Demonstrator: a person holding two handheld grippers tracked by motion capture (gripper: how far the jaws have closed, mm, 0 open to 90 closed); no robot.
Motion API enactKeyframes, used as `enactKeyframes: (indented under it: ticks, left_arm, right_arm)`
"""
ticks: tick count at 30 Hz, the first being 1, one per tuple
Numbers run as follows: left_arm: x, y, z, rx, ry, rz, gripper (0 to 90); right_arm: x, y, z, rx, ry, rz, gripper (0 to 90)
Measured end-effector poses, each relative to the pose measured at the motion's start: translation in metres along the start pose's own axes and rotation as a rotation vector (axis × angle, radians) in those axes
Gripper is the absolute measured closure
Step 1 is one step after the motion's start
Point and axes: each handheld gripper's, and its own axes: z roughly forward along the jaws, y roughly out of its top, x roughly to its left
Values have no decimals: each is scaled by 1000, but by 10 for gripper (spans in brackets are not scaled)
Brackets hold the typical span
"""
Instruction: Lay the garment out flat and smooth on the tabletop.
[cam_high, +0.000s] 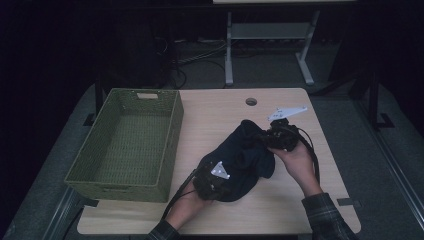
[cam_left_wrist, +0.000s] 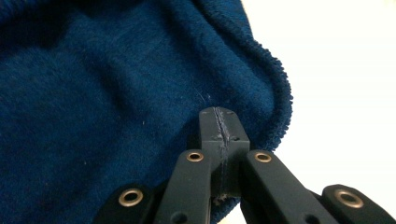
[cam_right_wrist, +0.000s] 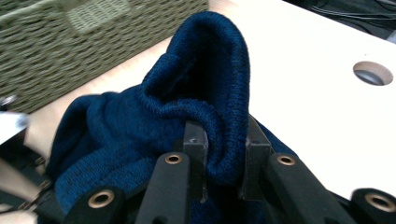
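The dark blue knitted garment (cam_high: 245, 157) lies bunched on the surface (cam_high: 220, 117), stretched slantwise between both grippers. The right gripper (cam_right_wrist: 224, 149) pinches a raised fold between its fingers (cam_right_wrist: 196, 140); the left gripper (cam_left_wrist: 219, 126), fingers clenched, clamps the near edge. The green wicker basket (cam_high: 125, 142) stands beyond the left hand, which is nearer it.

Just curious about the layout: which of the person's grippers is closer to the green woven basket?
Left. The left gripper sits just right of the green woven basket; the right gripper is farther right, across the dark blue knitted garment.
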Motion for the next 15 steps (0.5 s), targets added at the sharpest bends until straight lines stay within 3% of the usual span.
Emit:
enactKeyframes:
  ticks: [9, 15]
  left_arm:
    - [1, 0, 0, 3, -6, 0, 900]
    - [1, 0, 0, 0, -11, -3, 900]
  right_arm:
    - [-22, 24, 32, 40, -15, -4, 753]
    - [-27, 30, 50, 63, -24, -6, 740]
